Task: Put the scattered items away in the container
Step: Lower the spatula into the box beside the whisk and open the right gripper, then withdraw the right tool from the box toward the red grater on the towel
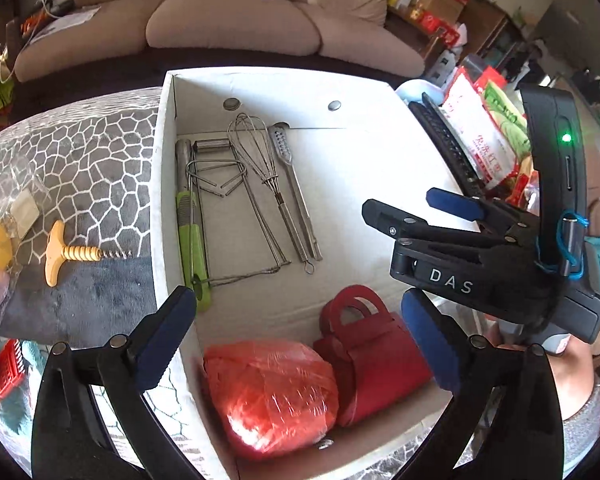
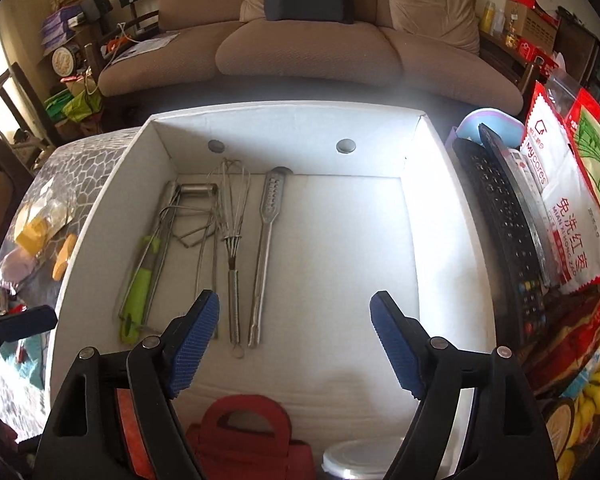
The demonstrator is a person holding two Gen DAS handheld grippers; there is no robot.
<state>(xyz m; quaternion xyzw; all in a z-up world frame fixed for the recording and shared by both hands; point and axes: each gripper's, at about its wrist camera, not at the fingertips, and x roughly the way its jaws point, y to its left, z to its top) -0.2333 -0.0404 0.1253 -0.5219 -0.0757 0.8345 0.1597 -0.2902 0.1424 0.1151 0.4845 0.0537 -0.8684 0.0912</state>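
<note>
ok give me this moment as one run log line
left gripper: open, empty | right gripper: open, empty | box: whisk, red bag, red bundle inside | corkscrew: outside on cloth

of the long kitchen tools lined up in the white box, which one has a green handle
The leftmost tool, lying along the left wall of the box. The whisk and the perforated scraper beside it are bare metal.

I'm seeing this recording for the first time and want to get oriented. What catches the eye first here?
A big white box fills the middle, with metal kitchen tools such as a whisk lined up along its far left side. At its near end lie a red wrapped bundle and a red bag. Both open grippers, left and right, hover over it, holding nothing.
</note>
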